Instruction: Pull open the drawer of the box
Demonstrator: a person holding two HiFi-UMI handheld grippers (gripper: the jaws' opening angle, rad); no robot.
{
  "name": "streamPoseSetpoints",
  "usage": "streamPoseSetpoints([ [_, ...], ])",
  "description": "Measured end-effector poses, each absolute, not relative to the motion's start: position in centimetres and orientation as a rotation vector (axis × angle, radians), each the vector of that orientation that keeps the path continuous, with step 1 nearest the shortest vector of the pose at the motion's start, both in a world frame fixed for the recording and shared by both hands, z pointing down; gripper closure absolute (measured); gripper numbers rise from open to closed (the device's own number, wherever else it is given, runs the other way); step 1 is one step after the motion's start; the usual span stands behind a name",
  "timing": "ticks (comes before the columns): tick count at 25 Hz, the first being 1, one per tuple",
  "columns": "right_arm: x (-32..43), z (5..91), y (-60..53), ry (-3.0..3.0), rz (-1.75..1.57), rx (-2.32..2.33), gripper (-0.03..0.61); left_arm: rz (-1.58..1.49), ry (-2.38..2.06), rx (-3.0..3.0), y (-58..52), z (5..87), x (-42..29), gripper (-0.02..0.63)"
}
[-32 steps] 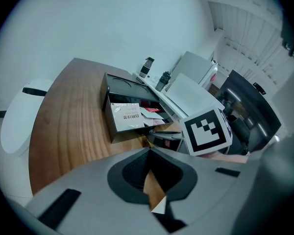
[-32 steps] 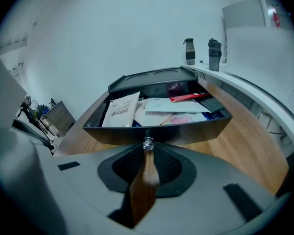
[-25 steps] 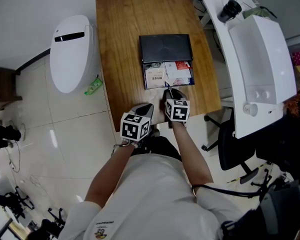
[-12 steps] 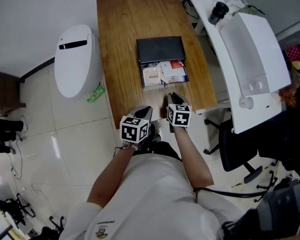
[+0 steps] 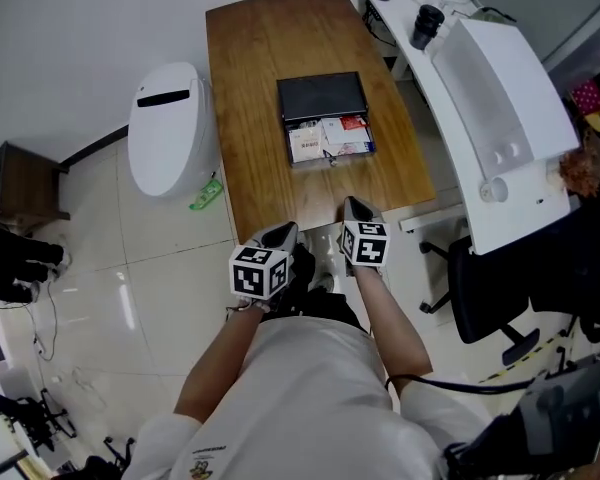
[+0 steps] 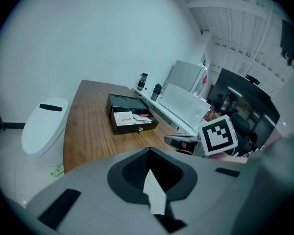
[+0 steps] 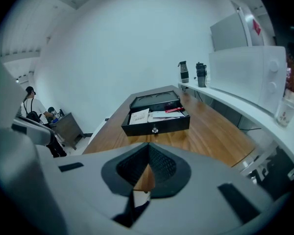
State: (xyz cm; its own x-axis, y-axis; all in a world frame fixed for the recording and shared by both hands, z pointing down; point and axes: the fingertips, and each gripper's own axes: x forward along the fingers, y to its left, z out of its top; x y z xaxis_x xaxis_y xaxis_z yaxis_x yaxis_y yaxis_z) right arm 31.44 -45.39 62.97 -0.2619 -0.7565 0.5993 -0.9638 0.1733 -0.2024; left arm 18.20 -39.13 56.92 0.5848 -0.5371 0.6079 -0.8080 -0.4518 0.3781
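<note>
- Drawer (image 5: 330,143) of the black box (image 5: 322,95) stands pulled out toward us on the wooden table (image 5: 255,68). Its tray is open to view, with papers (image 5: 308,146) and a red item (image 5: 352,123) lying inside.
- A second ago we had the right gripper (image 5: 357,208) up at the drawer's front, by the small knob (image 7: 155,129). Now it has come back to the near edge of the table, well apart from the box.
- The left gripper (image 5: 283,233) sits beside it, just off that same edge. It has eased back a little too, and was not at the box a second ago either.
- In each gripper view we see the jaws brought together, with only a thin sliver showing between them and nothing caught there, so both are empty.
- The box looks to lie where it did, mid-table and toward the right side. The shift in the head view seems to come from our own head moving.
- We judge the pull finished. The drawer is out far enough to show most of its contents, and our letting go and backing off reads as the close of the task, not a pause before another tug.
- If more opening were wanted, we would have to reach in again for the knob.
</note>
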Motion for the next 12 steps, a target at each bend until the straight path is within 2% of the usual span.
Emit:
streamPoseSetpoints([
  [12,28.4,58.3,-40.6,-2.174,0.826,1.719,0.589,0.497,-1.036,2.256,-37.4,53.2,15.3,0.612],
])
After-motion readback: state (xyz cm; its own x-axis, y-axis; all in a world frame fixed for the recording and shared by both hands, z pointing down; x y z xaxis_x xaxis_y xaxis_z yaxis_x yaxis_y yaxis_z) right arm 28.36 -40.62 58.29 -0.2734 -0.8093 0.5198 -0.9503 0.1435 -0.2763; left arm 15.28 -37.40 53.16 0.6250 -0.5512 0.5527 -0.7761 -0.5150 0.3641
